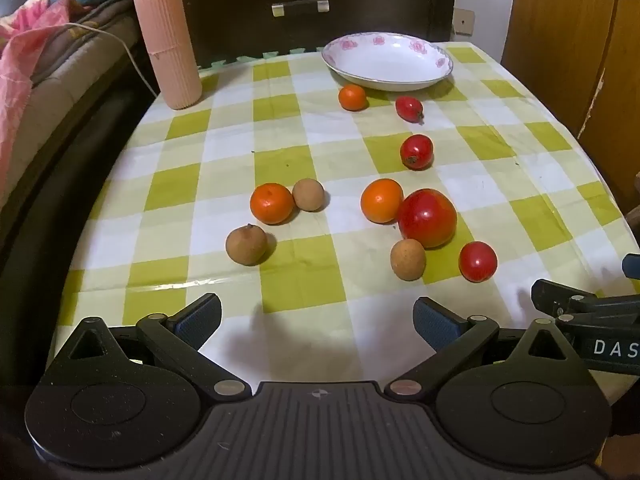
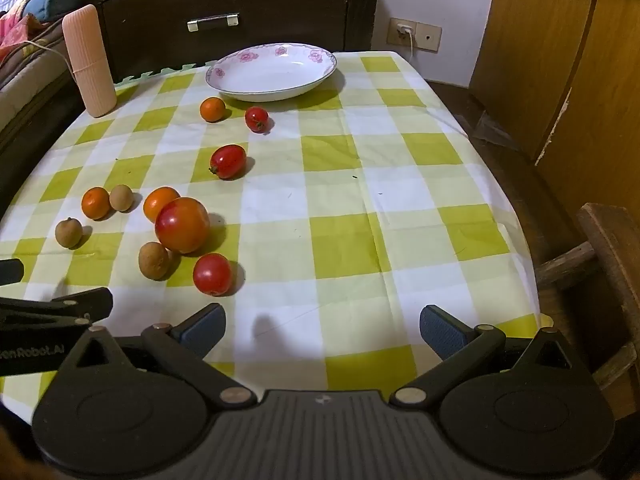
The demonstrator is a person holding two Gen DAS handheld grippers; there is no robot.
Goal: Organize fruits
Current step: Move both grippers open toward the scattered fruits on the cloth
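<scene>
Right now both my tongs gape with nothing between them, my left gripper [image 1: 317, 322] low before the brown longan [image 1: 246, 244], my right gripper [image 2: 322, 330] beside the small tomato [image 2: 212, 274]. The fruit lies loose short of the flowered dish [image 1: 387, 61]; a clumsy nudge could roll one off. Rightward the checked cloth [image 2: 400, 200] lies bare to its edge.

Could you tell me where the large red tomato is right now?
Centre-right in the left wrist view, the large red tomato sits on the cloth, touching an orange.
</scene>
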